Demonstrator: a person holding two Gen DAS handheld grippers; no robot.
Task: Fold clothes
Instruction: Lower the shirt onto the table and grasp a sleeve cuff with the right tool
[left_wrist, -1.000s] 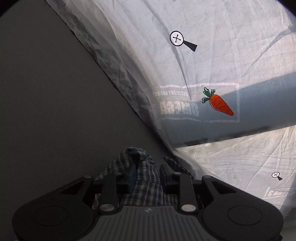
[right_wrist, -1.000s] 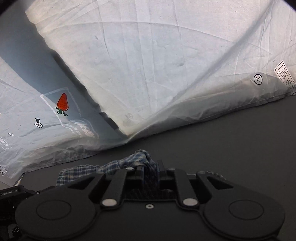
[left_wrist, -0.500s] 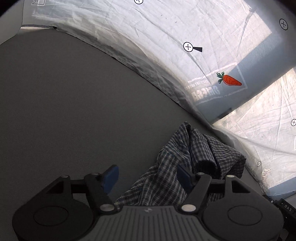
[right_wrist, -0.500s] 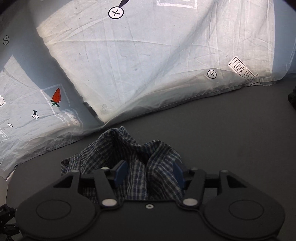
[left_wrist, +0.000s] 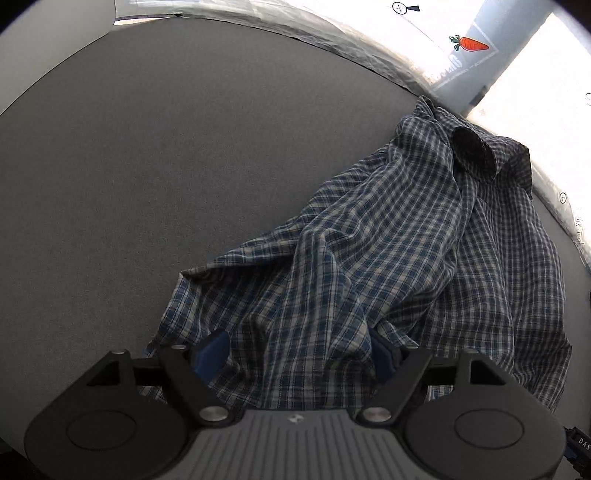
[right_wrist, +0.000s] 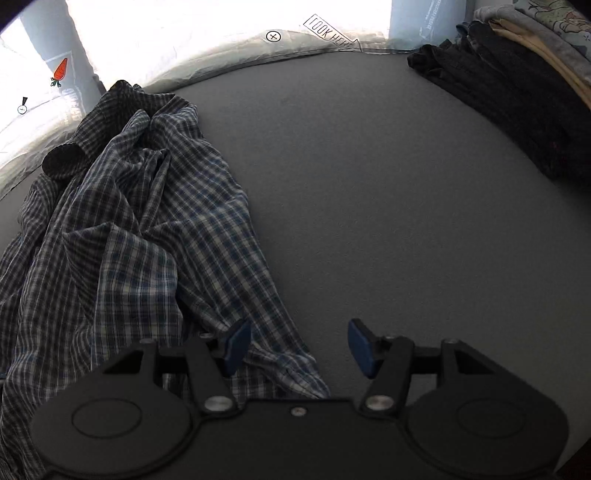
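A blue and white plaid shirt (left_wrist: 388, 240) lies crumpled in long folds on the grey surface (left_wrist: 147, 166). My left gripper (left_wrist: 297, 350) points down at its near end. Its jaws are opening, and loose cloth is draped between the blue pads without being pinched; the right pad is half hidden by a fold. In the right wrist view the shirt (right_wrist: 147, 229) stretches from the far left to the near middle. My right gripper (right_wrist: 298, 347) stands open at the shirt's near right edge, its left pad (right_wrist: 236, 345) over the hem, and mostly bare grey surface (right_wrist: 369, 184) shows between the pads.
A white sheet with a carrot print (left_wrist: 469, 44) borders the grey surface on the far side and shows brightly lit behind the shirt (right_wrist: 61, 70). A pile of folded dark and beige clothes (right_wrist: 517, 92) lies at the far right.
Both grippers let go of the bunched shirt and drew back from the white sheet. The shirt now lies stretched out on the grey surface, and the right gripper has slid off to its right edge.
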